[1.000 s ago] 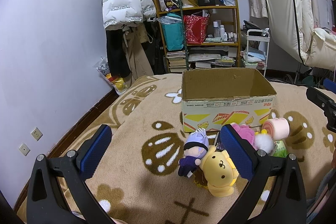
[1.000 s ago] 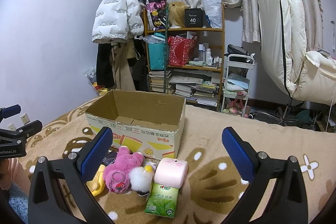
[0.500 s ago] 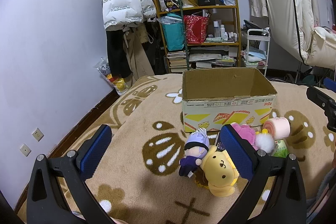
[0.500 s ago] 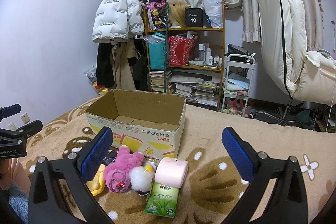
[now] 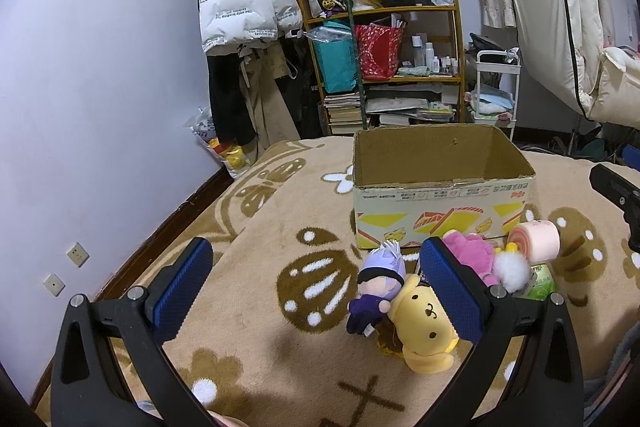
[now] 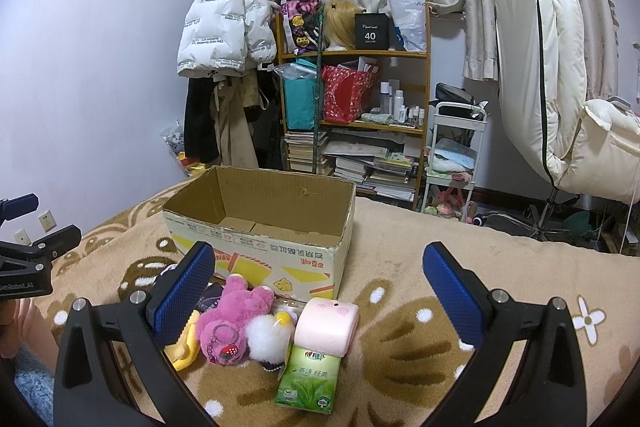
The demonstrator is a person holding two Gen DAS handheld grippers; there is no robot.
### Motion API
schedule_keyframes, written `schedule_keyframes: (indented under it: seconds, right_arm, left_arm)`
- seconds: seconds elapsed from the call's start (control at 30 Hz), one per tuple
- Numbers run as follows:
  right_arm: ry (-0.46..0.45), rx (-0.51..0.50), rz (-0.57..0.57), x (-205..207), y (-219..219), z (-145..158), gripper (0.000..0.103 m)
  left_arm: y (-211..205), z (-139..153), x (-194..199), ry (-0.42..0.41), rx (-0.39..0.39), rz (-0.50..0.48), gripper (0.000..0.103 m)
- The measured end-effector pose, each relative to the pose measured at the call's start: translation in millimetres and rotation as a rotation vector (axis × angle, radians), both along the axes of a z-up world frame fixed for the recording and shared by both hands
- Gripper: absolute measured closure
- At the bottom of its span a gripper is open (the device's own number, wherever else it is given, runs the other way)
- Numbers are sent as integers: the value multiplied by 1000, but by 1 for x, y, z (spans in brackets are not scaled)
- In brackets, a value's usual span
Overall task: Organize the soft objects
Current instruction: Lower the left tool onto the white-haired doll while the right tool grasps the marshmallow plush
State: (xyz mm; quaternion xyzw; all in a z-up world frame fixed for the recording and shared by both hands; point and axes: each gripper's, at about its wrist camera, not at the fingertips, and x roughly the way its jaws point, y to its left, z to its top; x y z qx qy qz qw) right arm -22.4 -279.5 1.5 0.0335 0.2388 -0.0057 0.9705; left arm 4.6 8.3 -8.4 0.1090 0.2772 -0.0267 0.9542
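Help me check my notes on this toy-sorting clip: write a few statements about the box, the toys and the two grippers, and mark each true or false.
1. The cardboard box holds no toys. True.
2. The left gripper is shut on the yellow plush. False: it is open and holds nothing; the yellow plush lies on the blanket.
3. The pink roll-shaped toy rests partly on the green tissue pack. True.
4. The pink bear plush is inside the box. False: it lies on the blanket in front of the box.
5. The right gripper is open. True.
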Motion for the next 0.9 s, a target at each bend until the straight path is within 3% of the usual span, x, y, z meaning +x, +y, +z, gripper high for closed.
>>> schedule_keyframes:
  seconds: [0.4, 0.9]
  right_arm:
    - [18, 24, 5, 9, 3, -7, 0]
    - [113, 57, 20, 43, -1, -15, 0]
  left_arm:
    - [-8, -4, 17, 82, -2, -5, 1]
    - [-24, -18, 67, 171, 1, 19, 1]
